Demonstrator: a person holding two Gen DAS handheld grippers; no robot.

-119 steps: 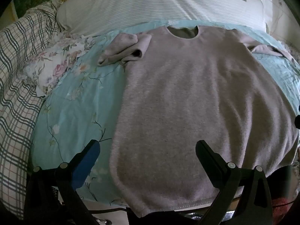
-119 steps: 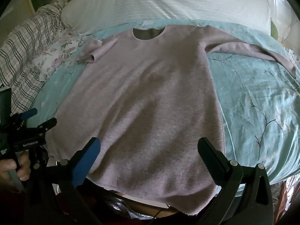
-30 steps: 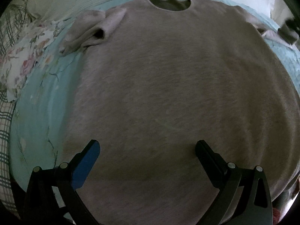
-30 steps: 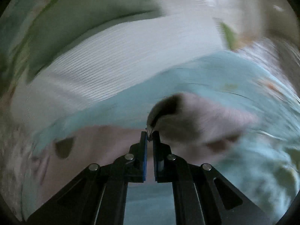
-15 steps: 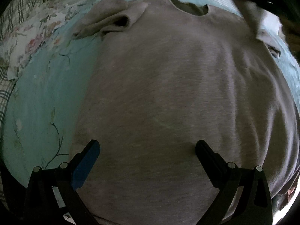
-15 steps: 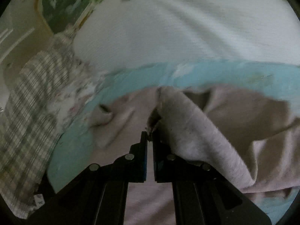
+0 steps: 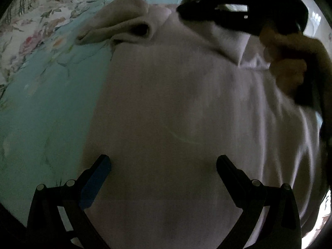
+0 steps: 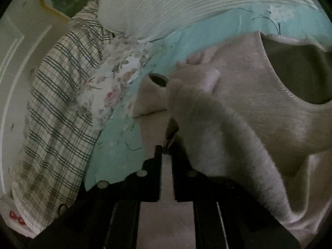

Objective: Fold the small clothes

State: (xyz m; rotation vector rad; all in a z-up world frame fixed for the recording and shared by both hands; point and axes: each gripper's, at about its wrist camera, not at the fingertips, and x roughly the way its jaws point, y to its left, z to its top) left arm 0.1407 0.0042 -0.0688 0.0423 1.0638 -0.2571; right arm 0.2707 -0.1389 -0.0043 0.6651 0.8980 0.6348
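A pinkish-grey sweater [image 7: 176, 114] lies flat on the bed, its neck opening [image 8: 294, 66] at the far end. Its left sleeve [image 7: 124, 27] is bunched beside the shoulder. The right sleeve [image 8: 217, 134] is drawn across the chest. Its cuff sits at the tips of my right gripper [image 8: 167, 145], whose jaws are opening and stand only slightly apart with the cuff between them. In the left wrist view, a hand [image 7: 290, 62] carries that gripper's black body [image 7: 249, 4] over the folded sleeve. My left gripper [image 7: 164, 164] hangs open over the sweater's lower body, holding nothing.
A teal floral bed sheet [image 7: 41, 103] shows to the left of the sweater. A white striped pillow [image 8: 186, 6] lies beyond the neck. A floral cloth [image 8: 116, 78] and a plaid blanket [image 8: 62, 114] are heaped along the left side.
The right gripper has carried the right sleeve from the right side across the chest to the left, and its jaws have parted a little. The left gripper has drifted sideways over the hem.
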